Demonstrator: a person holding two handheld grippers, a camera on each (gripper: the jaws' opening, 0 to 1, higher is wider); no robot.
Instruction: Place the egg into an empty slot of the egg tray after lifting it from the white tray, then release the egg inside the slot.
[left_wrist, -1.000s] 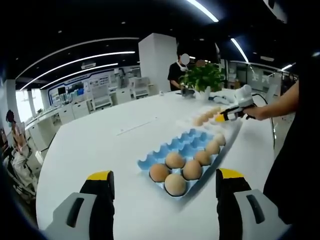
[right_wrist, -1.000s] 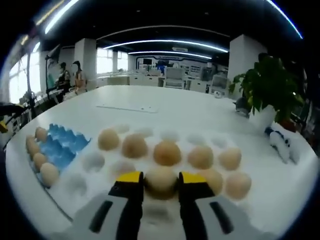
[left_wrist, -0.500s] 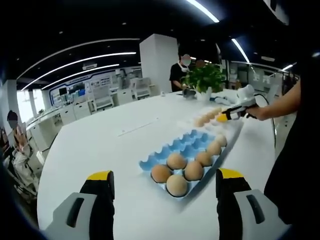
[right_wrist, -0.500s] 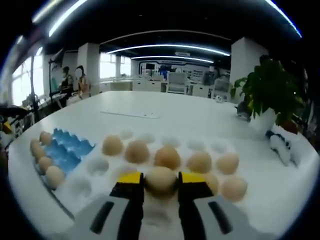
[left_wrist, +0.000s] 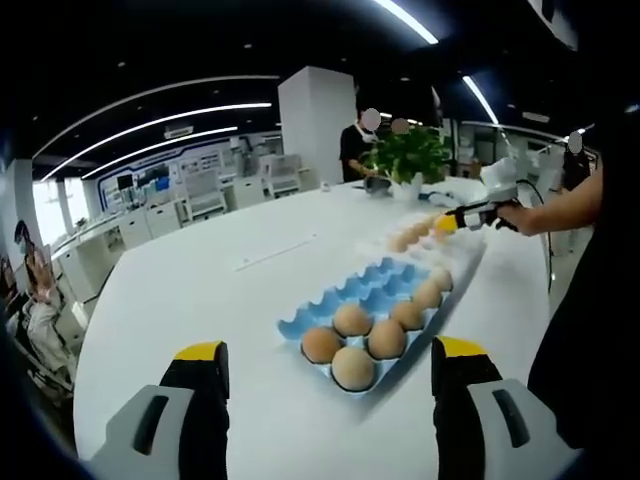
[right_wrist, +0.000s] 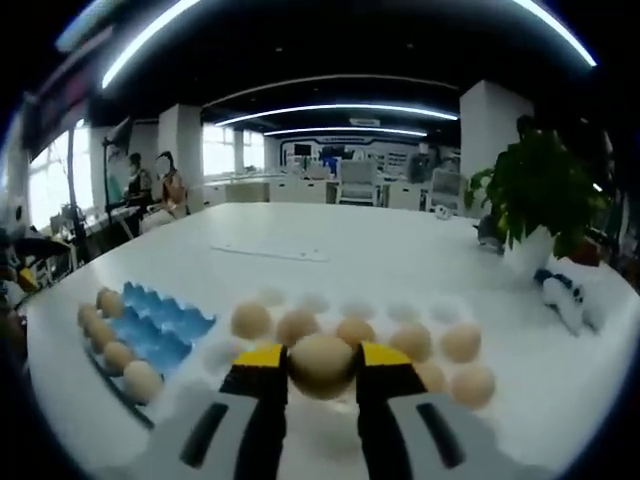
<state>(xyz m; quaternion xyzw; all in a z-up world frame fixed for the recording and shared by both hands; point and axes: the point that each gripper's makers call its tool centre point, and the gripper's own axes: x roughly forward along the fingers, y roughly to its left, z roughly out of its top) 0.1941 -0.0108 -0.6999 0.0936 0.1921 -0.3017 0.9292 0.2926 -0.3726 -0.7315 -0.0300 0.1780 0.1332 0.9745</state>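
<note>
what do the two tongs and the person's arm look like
Both tongs have grey bodies with dark slots, black jaws and yellow tips. The left tongs rise from the bottom of the left gripper view, the right tongs likewise in the right gripper view. Seen from the left gripper view, the right tongs have a white housing and a dark cable. The person wears dark clothing.

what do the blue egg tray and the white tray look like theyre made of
Blue egg tray: probably thin moulded plastic, judging by its even saturated colour and crisp scalloped cups, though dyed pulp can't be ruled out. White tray: looks like smooth white moulded plastic or foam with soft rounded cups; too blurred to say which.
</note>
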